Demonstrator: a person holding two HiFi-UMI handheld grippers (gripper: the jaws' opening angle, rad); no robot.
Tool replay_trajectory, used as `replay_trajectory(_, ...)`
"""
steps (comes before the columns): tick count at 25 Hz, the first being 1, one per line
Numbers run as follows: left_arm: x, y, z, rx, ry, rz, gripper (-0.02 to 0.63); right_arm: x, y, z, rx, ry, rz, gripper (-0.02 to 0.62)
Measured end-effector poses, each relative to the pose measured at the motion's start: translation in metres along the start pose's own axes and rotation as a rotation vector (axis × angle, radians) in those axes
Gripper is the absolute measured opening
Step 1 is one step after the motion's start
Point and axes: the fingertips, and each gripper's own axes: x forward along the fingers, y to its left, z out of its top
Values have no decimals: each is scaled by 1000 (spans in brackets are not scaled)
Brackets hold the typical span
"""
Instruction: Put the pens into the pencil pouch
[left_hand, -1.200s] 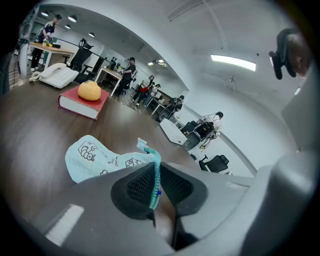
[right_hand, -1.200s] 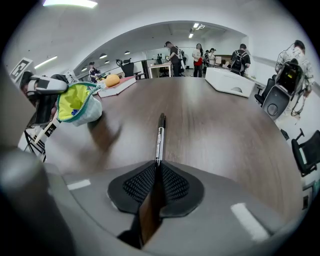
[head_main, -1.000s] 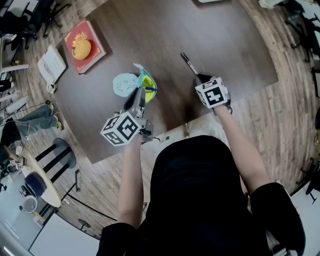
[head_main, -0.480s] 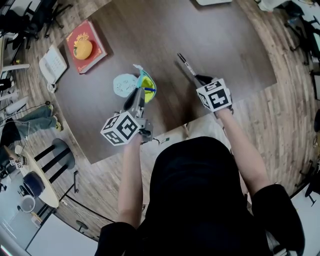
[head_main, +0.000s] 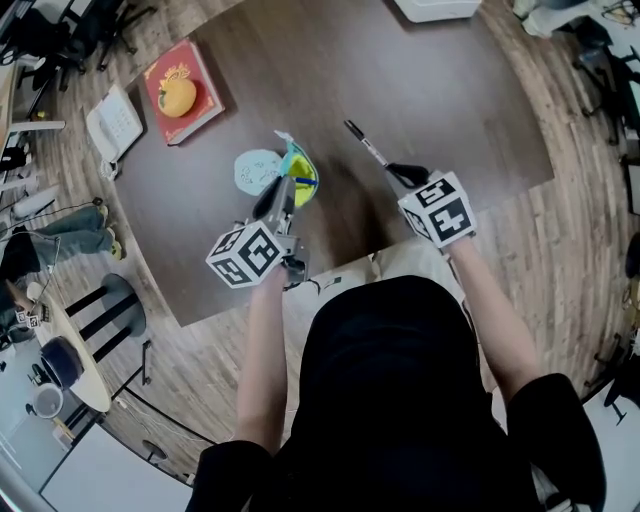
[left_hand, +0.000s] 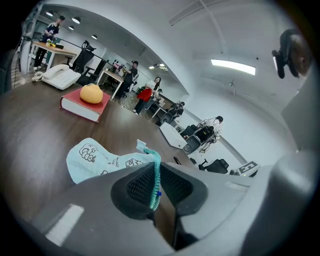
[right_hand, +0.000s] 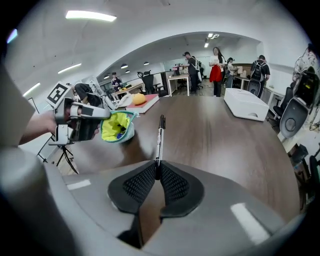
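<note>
1. Pen (head_main: 369, 148): black, pinched at its near end between the pressed-together fingers (right_hand: 140, 184) of the right gripper (head_main: 396, 171), clear of the worktop (head_main: 450, 90). Its long axis runs far and left from those fingers.
2. Pencil pouch (head_main: 255, 168): left of the pen's tip, its pale body on the worktop. The left gripper (head_main: 286, 192) has its fingers (left_hand: 139, 184) clamped on the teal zipper edge (left_hand: 156, 172), holding the yellow-lined mouth up and open.
3. Mouth faces right, toward the pen, so the right gripper is the nearer one. The coming move likely calls for swinging the pen left and down, tip first into the opening.
</note>
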Motion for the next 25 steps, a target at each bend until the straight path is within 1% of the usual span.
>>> replay_trajectory(5,-2,0,4,-14,-15,-2,29,-13,17,12,-17,-22,49,43)
replay_trajectory(9,-3,-1,6,-17,-22,-6,29,-21,32,19,-51,-19,92,43)
replay_trajectory(17,-6,0,8,-25,-37,-12,29,-17,65,17,-142,39,182,43)
replay_trajectory(25,-10,0,6,-34,-50,-15,29,-6,94,10,-236,97,226,43)
